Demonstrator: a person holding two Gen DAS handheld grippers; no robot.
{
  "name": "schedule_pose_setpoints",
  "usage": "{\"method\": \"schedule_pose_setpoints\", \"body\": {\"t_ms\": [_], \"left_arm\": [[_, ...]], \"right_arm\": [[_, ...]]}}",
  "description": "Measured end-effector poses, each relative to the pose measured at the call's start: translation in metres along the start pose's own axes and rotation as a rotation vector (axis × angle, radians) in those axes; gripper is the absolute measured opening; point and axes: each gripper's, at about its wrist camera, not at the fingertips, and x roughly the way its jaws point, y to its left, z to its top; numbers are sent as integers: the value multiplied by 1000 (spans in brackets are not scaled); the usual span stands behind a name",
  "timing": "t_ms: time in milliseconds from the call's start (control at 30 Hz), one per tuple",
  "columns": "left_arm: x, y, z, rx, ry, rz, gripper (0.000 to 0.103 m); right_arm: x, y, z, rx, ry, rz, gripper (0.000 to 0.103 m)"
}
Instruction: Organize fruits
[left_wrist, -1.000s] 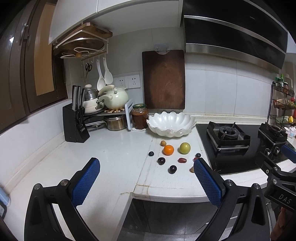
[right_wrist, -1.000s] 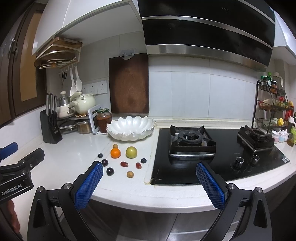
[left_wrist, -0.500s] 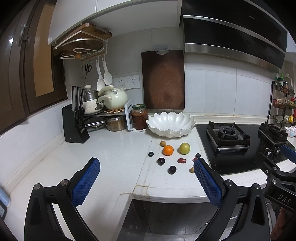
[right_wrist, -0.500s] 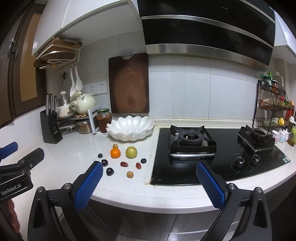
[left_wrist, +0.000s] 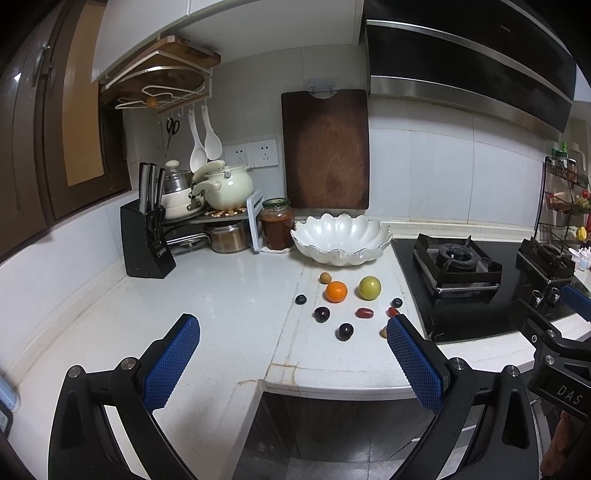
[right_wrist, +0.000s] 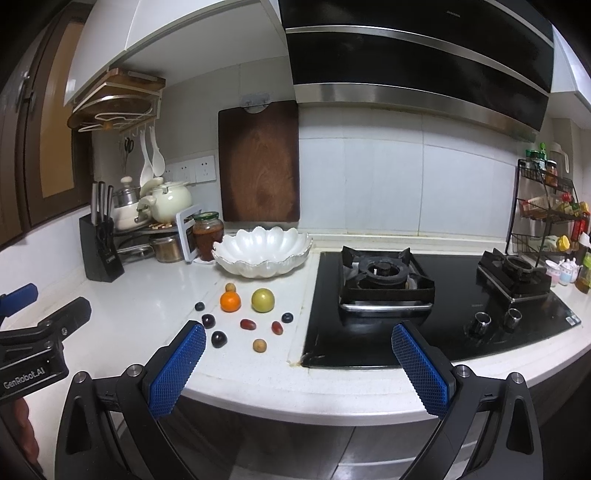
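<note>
Several small fruits lie on the white counter in front of an empty white scalloped bowl (left_wrist: 341, 238) (right_wrist: 263, 251): an orange (left_wrist: 336, 291) (right_wrist: 230, 301), a green fruit (left_wrist: 369, 287) (right_wrist: 263, 300), dark plums (left_wrist: 345, 331) (right_wrist: 218, 338), red grape tomatoes (left_wrist: 364, 313) (right_wrist: 248, 324), blueberries and small brown fruits. My left gripper (left_wrist: 293, 352) is open and empty, held off the counter's front edge. My right gripper (right_wrist: 298, 360) is open and empty, nearer the hob.
A black gas hob (right_wrist: 424, 295) lies right of the fruits. A knife block (left_wrist: 146, 240), pots, a jar (left_wrist: 277, 229) and a wooden cutting board (left_wrist: 325, 149) stand at the back. A spice rack (right_wrist: 546, 218) is far right.
</note>
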Motion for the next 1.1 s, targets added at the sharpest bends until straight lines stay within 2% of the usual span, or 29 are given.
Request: {"method": "schedule_pose_setpoints", "body": {"t_ms": [233,633,1100], "left_arm": [[25,6,6,28,2,-12,103],[95,16,17,82,50,-100,100],[181,17,22,157,132,-146,92]], "right_arm": [[21,6,3,14,4,-16,102],[76,28,9,-6,64,-60,102],[167,46,-2,4,238,-31,89]]}}
